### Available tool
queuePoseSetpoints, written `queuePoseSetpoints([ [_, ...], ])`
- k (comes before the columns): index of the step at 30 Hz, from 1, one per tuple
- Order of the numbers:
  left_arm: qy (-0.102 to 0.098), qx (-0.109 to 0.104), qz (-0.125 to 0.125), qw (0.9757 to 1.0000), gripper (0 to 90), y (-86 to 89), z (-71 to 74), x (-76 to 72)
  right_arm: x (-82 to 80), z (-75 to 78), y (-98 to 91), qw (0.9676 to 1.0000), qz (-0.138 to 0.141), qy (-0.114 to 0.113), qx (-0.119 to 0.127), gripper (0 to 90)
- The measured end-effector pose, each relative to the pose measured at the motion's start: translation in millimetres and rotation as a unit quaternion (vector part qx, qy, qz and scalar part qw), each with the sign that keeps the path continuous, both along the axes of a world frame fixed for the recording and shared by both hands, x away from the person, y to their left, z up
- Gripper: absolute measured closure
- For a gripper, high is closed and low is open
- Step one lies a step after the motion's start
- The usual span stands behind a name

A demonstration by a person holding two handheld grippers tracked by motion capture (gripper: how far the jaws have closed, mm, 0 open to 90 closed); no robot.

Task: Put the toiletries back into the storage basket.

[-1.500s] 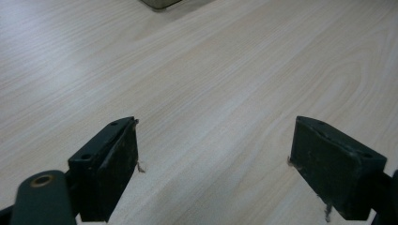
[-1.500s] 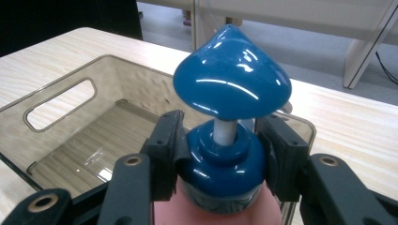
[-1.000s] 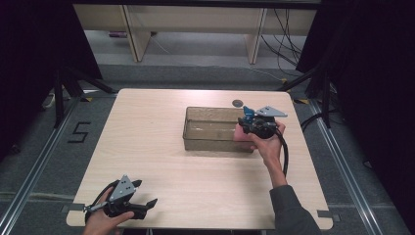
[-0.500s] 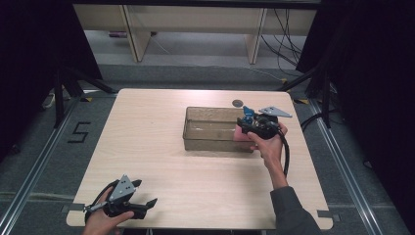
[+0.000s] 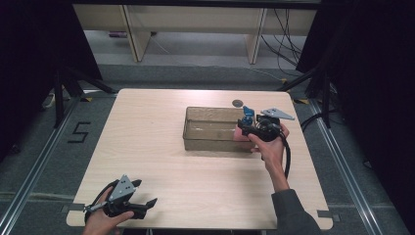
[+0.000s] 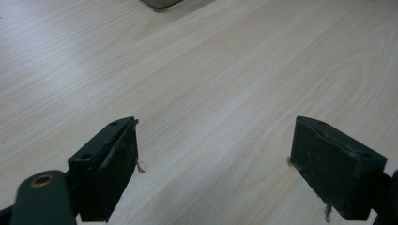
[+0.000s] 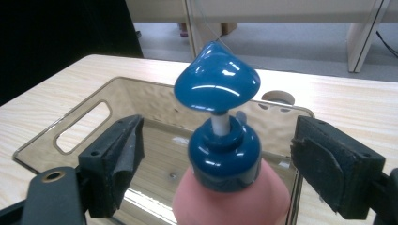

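High view gives me the whole pale wood table (image 5: 161,147), and I read places on it as a clock face with twelve at the far edge. A clear, smoky-tinted plastic bin (image 5: 211,128) sits just right of centre, toward two o'clock. At the bin's right end my right gripper (image 5: 243,126) hangs around a pump bottle (image 5: 243,132), held in a hand (image 5: 269,149) that reaches in from five o'clock. Just beyond the bin, toward one o'clock, is a small round hole (image 5: 238,103) in the tabletop.

In the right gripper view the bottle (image 7: 230,187) is close and plain to see: a soft pink body that narrows upward, a glossy dark blue collar, a short white stem and a blue teardrop-shaped pump head with bright highlights on it. It stands upright between the two jaws, which are spread wide, with a gap on each side of the collar, so neither pad touches it. Behind it I see the bin's (image 7: 94,136) floor and a cut-out handle slot in its far end wall.

My left gripper (image 5: 144,198) rests low at seven o'clock near the table's front edge, well apart from the bin. In the left gripper view its jaws are spread wide over bare wood grain, with frayed threads at the pad (image 6: 123,164) edges.
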State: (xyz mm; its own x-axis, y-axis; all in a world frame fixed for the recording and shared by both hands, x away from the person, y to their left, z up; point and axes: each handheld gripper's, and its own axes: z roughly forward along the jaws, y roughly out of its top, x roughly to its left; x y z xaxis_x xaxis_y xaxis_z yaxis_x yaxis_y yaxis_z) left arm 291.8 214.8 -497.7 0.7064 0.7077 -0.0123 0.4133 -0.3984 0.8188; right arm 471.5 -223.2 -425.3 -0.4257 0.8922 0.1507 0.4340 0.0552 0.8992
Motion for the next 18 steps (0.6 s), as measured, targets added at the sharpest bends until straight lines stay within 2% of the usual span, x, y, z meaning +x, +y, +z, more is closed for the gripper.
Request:
queuePoseSetpoints([
  [2, -0.001, 0.004, -0.002, 1.0000, 14.9, 0.6, 0.8, -0.1, -3.5, 0.1, 0.5, 0.9999, -0.002, 0.006, 0.008, 17.8],
  [3, -0.001, 0.006, -0.001, 1.0000, 14.9, 0.9, 1.3, -0.1, -3.3, -1.3, 0.3, 0.9999, 0.004, 0.000, 0.012, 17.2],
  [4, -0.001, 0.016, -0.006, 0.9999, 14.9, 2.6, 2.0, 0.5, -6.4, -0.1, 1.3, 0.9998, -0.005, 0.013, 0.014, 16.7],
  [5, -0.004, 0.011, -0.002, 0.9999, 14.9, 1.9, 1.5, 0.6, -5.3, -1.1, -1.1, 1.0000, 0.000, -0.002, 0.002, 16.7],
  [6, -0.005, 0.011, -0.002, 0.9999, 14.9, 2.1, 1.6, 0.6, -8.3, -0.6, 1.0, 0.9997, -0.005, 0.014, 0.021, 16.7],
  [7, -0.004, 0.009, 0.000, 1.0000, 14.9, 1.8, 1.5, 0.3, -7.0, -1.3, -1.4, 0.9999, 0.001, 0.001, 0.010, 16.7],
  [9, -0.008, 0.005, 0.002, 0.9999, 14.9, 1.3, 0.9, 0.7, -8.8, -0.9, -1.4, 0.9999, -0.010, 0.008, 0.007, 16.7],
  [10, -0.018, 0.017, -0.003, 0.9997, 14.9, 2.5, 1.2, 2.3, -9.6, -0.6, -2.6, 0.9999, -0.004, 0.006, 0.010, 16.7],
  [11, -0.017, 0.016, -0.004, 0.9997, 14.9, 2.5, 1.2, 2.0, -10.4, -0.3, -2.9, 0.9999, -0.007, 0.002, 0.009, 16.7],
  [12, -0.005, 0.010, -0.002, 0.9999, 14.9, 1.8, 1.6, 0.4, -11.6, 0.3, -2.9, 0.9999, -0.011, 0.006, 0.007, 16.7],
  [13, -0.003, 0.009, -0.002, 1.0000, 14.9, 1.7, 1.5, 0.2, -13.5, 0.8, -1.6, 0.9996, -0.012, 0.013, 0.021, 16.7],
  [15, -0.005, 0.008, -0.001, 1.0000, 14.9, 1.6, 1.4, 0.4, -13.2, 0.8, -4.7, 1.0000, -0.004, -0.006, 0.004, 16.7],
  [18, -0.004, 0.009, -0.001, 0.9999, 14.9, 1.6, 1.5, 0.3, -18.9, 2.7, -1.8, 0.9997, -0.015, 0.008, 0.016, 17.2],
])
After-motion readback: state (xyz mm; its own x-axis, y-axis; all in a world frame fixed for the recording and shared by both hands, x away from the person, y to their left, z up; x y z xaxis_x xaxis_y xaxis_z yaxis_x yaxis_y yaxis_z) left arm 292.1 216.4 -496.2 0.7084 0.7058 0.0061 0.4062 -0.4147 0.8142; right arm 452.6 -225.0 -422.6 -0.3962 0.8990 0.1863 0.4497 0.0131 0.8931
